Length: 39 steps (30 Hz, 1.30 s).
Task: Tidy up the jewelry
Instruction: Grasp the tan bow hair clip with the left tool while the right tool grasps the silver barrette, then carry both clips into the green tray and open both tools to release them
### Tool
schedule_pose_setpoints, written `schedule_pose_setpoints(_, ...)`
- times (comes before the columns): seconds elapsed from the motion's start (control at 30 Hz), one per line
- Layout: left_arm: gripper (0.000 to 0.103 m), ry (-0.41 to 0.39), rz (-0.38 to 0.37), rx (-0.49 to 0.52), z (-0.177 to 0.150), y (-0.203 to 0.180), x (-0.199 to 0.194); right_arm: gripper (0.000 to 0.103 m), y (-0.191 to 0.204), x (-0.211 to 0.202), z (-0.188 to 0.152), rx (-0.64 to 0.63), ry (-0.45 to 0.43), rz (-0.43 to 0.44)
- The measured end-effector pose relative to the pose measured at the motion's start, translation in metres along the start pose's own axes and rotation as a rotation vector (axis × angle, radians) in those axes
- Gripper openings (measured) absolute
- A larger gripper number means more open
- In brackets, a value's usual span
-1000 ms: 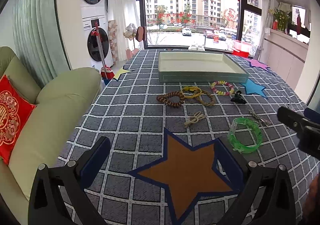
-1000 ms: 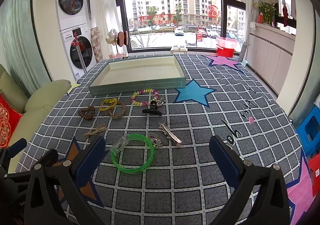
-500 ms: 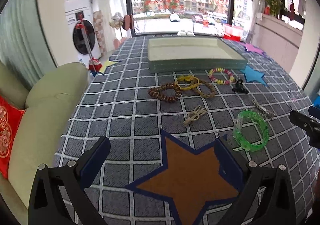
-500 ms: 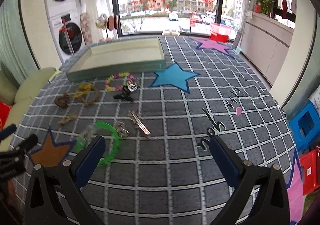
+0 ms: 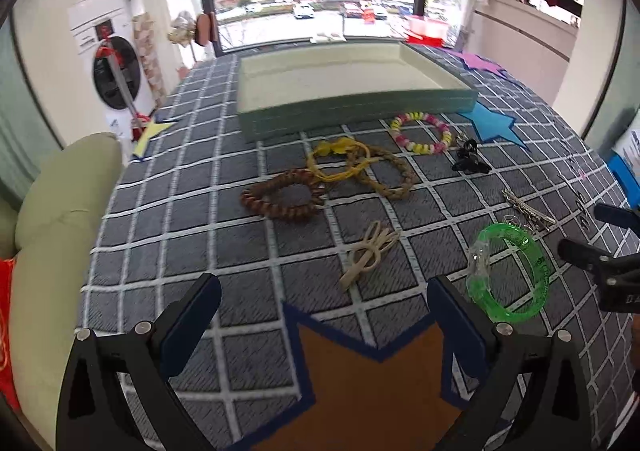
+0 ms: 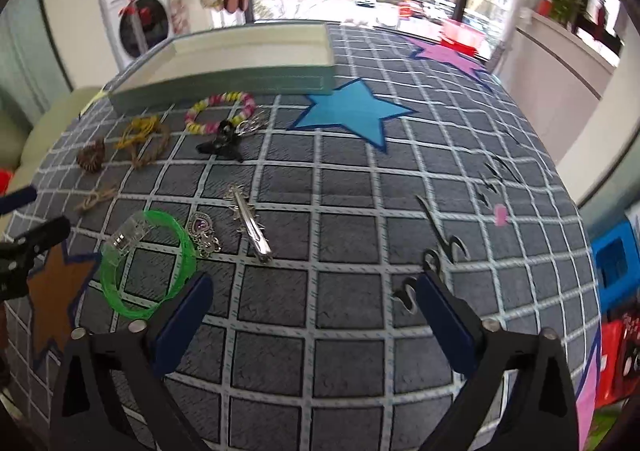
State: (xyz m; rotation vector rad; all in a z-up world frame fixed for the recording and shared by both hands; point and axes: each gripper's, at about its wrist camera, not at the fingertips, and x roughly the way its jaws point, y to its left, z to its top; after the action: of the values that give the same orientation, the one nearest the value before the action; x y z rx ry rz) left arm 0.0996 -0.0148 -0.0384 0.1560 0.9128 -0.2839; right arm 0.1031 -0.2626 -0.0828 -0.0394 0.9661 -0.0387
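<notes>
Jewelry lies loose on the checked cloth in front of an empty grey-green tray [image 5: 352, 113] [image 6: 224, 85]. There is a green bangle [image 5: 508, 271] [image 6: 148, 259], a beige clip [image 5: 370, 251], a brown coil bracelet [image 5: 284, 201], a yellow cord and braided ring [image 5: 360, 167], a pink-yellow bead bracelet [image 5: 420, 133] [image 6: 222, 113], a black claw clip [image 5: 468, 163] [image 6: 222, 143], a silver hair clip [image 6: 250, 225] and a purple pendant [image 6: 202, 233]. My left gripper [image 5: 320, 311] is open and empty, near the beige clip. My right gripper [image 6: 312, 303] is open and empty, right of the bangle.
A green sofa [image 5: 60, 211] with a red cushion sits off the table's left edge. Star patches mark the cloth: orange [image 5: 372, 383], blue [image 6: 352, 111], pink [image 6: 448, 55]. A blue stool [image 6: 614, 263] stands to the right. Windows lie beyond the tray.
Both grippers have moved forward and lower toward the jewelry, which now looks larger. The right view has swung so the bangle sits at its left. Both stay open.
</notes>
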Motion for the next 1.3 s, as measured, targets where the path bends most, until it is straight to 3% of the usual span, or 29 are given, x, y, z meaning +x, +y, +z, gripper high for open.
schedule_pose_setpoints(0.17,0.099,0.043,-0.023,0.027,0.006,-0.008,0.017,0.076,0.012,0.017,0.009,-0.055,0.033,0.024)
schedule_pose_setpoints(0.2,0.093,0.044,-0.027,0.035,0.007,-0.011,0.019,0.074,0.012,0.018,0.011,-0.054,0.030,0.037)
schedule_pose_setpoints(0.33,0.086,0.069,-0.053,0.060,0.010,-0.018,0.026,0.064,0.016,0.021,0.018,-0.059,0.042,0.065)
schedule_pose_setpoints(0.4,0.079,0.072,-0.075,0.068,0.012,-0.022,0.026,0.054,0.017,0.022,0.020,-0.064,0.051,0.080)
schedule_pose_setpoints(0.47,0.061,0.068,-0.094,0.082,0.013,-0.026,0.025,0.044,0.020,0.021,0.021,-0.072,0.054,0.086)
schedule_pose_setpoints(0.53,0.033,0.071,-0.111,0.100,0.015,-0.029,0.024,0.031,0.021,0.020,0.022,-0.078,0.060,0.095)
schedule_pose_setpoints(0.6,0.033,0.073,-0.123,0.101,0.016,-0.030,0.023,0.012,0.022,0.019,0.022,-0.075,0.066,0.102)
schedule_pose_setpoints(0.77,0.033,0.076,-0.166,0.056,0.016,-0.024,0.018,0.012,0.015,0.016,0.022,-0.028,0.067,0.107)
schedule_pose_setpoints(0.93,0.033,0.026,-0.187,0.033,0.026,-0.017,-0.004,0.011,0.003,0.000,0.032,0.028,0.036,0.136)
schedule_pose_setpoints(1.3,0.033,-0.088,-0.200,-0.036,0.094,0.010,-0.042,0.011,-0.011,-0.033,0.108,0.063,-0.073,0.215)
